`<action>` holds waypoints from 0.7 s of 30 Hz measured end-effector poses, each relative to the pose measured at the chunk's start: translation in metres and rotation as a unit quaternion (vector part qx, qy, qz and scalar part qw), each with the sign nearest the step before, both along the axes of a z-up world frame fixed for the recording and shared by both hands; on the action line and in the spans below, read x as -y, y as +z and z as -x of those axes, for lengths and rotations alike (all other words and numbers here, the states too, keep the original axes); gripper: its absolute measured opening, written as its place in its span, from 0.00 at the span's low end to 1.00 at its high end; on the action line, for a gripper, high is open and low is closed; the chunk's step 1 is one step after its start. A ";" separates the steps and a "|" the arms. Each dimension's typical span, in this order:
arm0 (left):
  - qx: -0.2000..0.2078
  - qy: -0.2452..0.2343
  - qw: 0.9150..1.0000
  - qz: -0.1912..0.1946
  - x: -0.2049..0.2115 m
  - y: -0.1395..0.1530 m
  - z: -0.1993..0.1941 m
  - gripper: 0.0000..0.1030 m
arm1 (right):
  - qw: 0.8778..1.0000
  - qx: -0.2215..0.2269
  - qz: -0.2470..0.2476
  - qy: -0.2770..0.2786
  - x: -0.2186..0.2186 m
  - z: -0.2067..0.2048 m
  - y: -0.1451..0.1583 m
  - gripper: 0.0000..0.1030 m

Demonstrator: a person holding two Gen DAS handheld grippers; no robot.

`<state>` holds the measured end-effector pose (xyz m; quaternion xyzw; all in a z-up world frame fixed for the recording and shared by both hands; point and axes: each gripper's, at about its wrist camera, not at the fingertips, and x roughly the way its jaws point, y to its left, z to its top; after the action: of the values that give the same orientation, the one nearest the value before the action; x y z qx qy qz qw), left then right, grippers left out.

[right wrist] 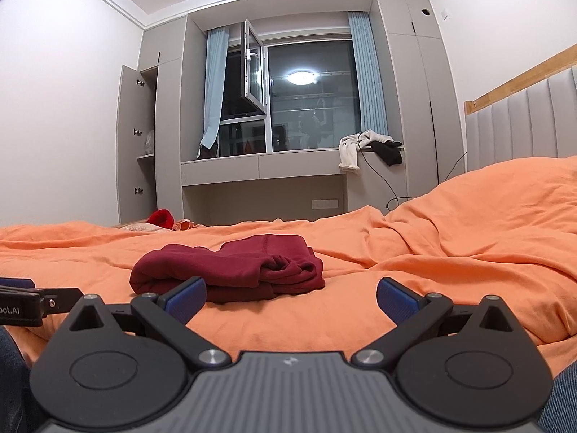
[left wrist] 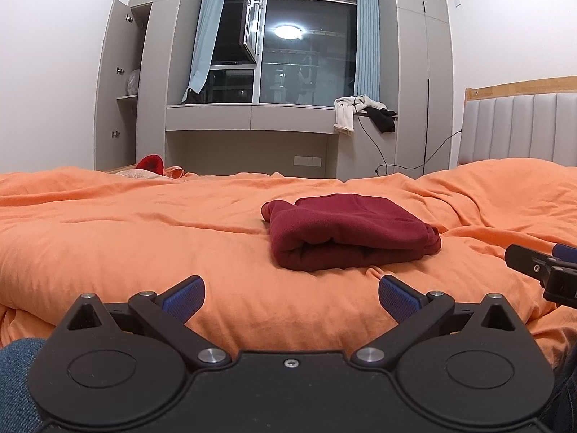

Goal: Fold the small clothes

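A dark red garment (left wrist: 346, 232) lies folded in a thick bundle on the orange bedcover (left wrist: 144, 231). It also shows in the right wrist view (right wrist: 230, 267). My left gripper (left wrist: 291, 297) is open and empty, just short of the bundle's near edge. My right gripper (right wrist: 291, 297) is open and empty, near the bundle's right end; its left pad (right wrist: 185, 297) overlaps the bundle's near edge in view. The right gripper shows at the right edge of the left wrist view (left wrist: 548, 265). The left gripper shows at the left edge of the right wrist view (right wrist: 25, 301).
A red item (left wrist: 151, 163) lies at the bed's far edge. A padded headboard (left wrist: 519, 126) stands at the right. White and black clothes (left wrist: 364, 112) hang off the window ledge. An open wardrobe (left wrist: 122, 83) stands at the back left. My jeans (left wrist: 16, 375) are at the bottom edges.
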<state>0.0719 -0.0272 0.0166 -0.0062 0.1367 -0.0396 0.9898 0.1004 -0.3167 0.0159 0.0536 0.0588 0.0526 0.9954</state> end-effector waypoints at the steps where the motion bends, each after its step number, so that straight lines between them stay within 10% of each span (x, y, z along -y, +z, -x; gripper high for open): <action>1: 0.000 0.000 1.000 -0.001 0.000 0.000 0.000 0.99 | 1.000 0.000 0.000 0.000 0.000 0.000 0.000 1.00; 21: -0.002 -0.001 1.000 -0.004 0.002 -0.002 -0.002 0.99 | 1.000 0.000 0.000 0.000 0.000 0.000 0.000 1.00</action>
<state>0.0738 -0.0293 0.0148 -0.0027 0.1385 -0.0396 0.9896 0.1005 -0.3169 0.0162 0.0535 0.0592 0.0527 0.9954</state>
